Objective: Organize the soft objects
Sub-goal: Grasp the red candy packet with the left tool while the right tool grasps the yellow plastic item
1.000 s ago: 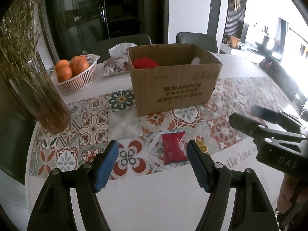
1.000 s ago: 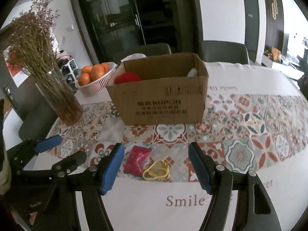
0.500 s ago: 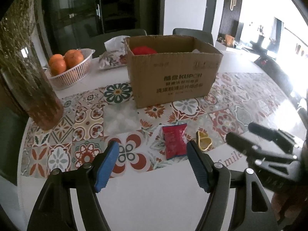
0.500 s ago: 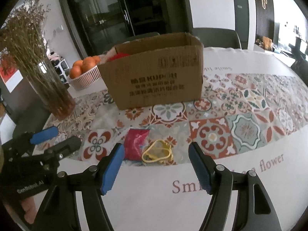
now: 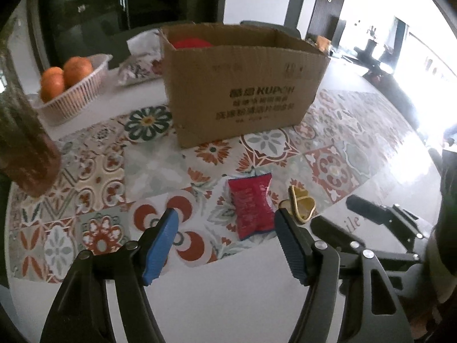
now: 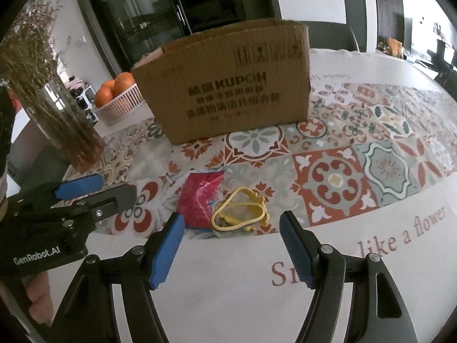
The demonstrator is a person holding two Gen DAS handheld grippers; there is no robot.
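Patterned cloth covers the table point(image 5: 257, 308). Nearest, two grippers hang above it: the left gripper point(image 5: 225, 243), jaws closing with nothing pinched, and the right gripper point(image 6: 231, 247), jaws apart and empty. Beyond lie one red packet point(image 5: 251, 205) and one yellow band point(image 6: 240, 214), side by side. Farther stands one cardboard box point(image 5: 242, 85), then one basket point(image 5: 77, 91) showing two oranges point(image 5: 65, 77).

Right hand-held gripper point(image 6: 231, 245) gapes above yellow band point(image 6: 240, 214) beside red packet point(image 6: 200, 200).
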